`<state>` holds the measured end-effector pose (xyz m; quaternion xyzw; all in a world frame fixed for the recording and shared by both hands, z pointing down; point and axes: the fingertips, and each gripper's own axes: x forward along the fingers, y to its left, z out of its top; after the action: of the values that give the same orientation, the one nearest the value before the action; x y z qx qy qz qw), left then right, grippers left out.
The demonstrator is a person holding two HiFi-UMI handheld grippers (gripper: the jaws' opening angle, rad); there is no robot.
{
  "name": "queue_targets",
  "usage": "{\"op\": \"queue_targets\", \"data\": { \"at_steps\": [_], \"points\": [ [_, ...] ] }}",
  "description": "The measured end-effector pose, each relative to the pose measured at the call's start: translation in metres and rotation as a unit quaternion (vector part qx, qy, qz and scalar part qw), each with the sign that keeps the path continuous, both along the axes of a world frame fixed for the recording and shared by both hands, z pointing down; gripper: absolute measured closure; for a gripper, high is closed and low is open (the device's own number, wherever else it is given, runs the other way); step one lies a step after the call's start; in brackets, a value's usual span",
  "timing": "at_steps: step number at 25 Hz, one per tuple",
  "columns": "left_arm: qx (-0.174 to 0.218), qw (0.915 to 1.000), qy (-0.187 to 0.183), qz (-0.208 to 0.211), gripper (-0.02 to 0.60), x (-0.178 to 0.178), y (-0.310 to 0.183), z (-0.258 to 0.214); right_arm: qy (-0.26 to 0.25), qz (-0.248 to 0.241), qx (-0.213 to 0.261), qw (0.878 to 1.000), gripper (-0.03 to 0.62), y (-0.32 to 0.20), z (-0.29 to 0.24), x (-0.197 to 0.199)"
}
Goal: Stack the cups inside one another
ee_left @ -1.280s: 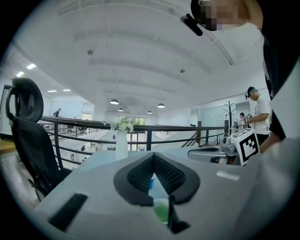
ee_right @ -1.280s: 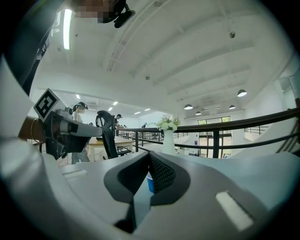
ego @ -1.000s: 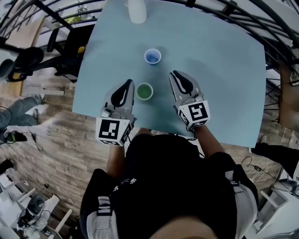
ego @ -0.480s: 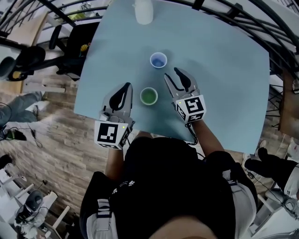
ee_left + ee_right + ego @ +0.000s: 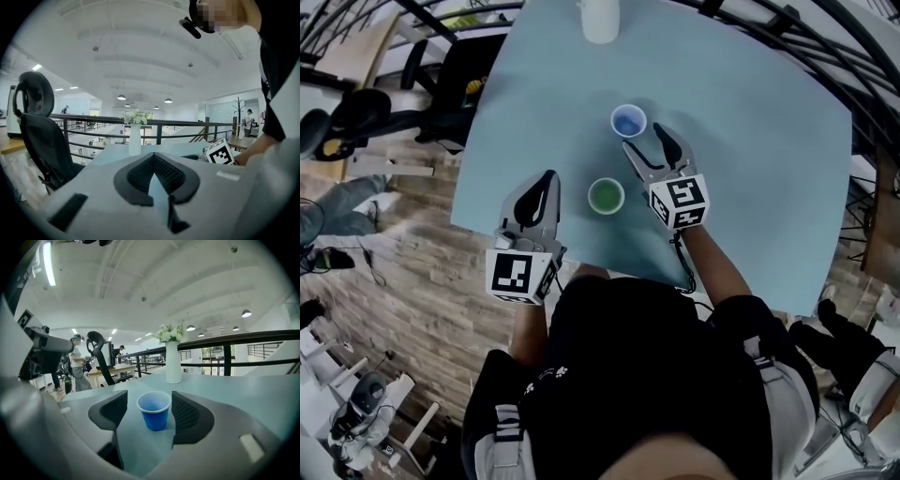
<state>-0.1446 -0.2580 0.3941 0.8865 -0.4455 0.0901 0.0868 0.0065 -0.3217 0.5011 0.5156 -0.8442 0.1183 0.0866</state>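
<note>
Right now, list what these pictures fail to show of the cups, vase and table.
The green cup: missing from the right gripper view; in the left gripper view the left tongs themselves cover most of the table.
The vase: cut off by the head view's top edge.
The table: the person's body hides part of its near edge in the head view.

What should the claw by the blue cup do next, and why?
Probably ease the right claw forward a little, then close. Its jaws have just been opening and now stand apart, with the blue cup upright just ahead of them, framed by the pads but untouched. The green cup stands upright nearby, likely where the blue one goes.
</note>
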Motion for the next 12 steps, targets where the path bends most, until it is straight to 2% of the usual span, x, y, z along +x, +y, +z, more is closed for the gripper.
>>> {"op": "queue_targets", "data": {
  "at_steps": [6,12],
  "points": [
    [-0.004,0.9999,-0.003,-0.009,0.588,-0.008,-0.004,0.003,0.018,-0.006,-0.008,1.0,0.229,-0.015,0.014,-0.008],
    [-0.012,0.9997,-0.007,-0.019,0.588,-0.015,-0.005,0.009,0.02,-0.008,-0.011,1.0,0.218,-0.03,0.024,-0.014]
  ]
}}
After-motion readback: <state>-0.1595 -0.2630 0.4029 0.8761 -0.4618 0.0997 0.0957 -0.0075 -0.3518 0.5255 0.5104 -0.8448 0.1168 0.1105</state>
